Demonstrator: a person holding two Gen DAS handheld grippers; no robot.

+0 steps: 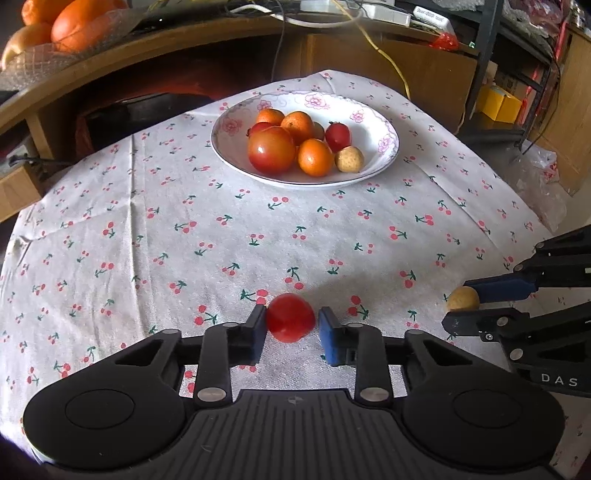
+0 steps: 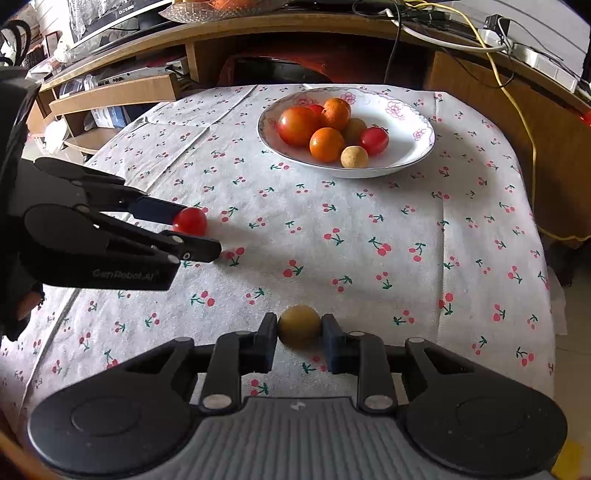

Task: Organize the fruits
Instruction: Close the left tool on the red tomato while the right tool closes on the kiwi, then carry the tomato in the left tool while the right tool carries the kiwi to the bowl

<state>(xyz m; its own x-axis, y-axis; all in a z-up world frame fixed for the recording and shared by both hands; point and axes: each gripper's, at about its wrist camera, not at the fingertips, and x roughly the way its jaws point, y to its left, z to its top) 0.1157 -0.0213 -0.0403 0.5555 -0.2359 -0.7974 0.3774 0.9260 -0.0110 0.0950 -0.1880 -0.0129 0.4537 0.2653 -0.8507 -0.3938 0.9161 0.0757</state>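
Note:
My left gripper [image 1: 291, 325] is shut on a small red tomato [image 1: 290, 316], held just above the cherry-print tablecloth; it also shows in the right wrist view [image 2: 190, 220]. My right gripper [image 2: 299, 326] is shut on a small tan round fruit [image 2: 299, 325], also seen in the left wrist view [image 1: 462, 298]. A white flowered bowl [image 1: 373, 162] at the far side of the table holds a big tomato [image 1: 272, 149], several oranges, a small tomato and a tan fruit. The bowl also shows in the right wrist view [image 2: 406, 162].
A wooden desk [image 1: 110, 62] curves behind the table with cables and a glass dish of oranges [image 1: 74, 26] on it. A plastic bag [image 1: 535, 173] lies at the table's right edge. The cloth [image 2: 332, 240] between the grippers and the bowl is bare.

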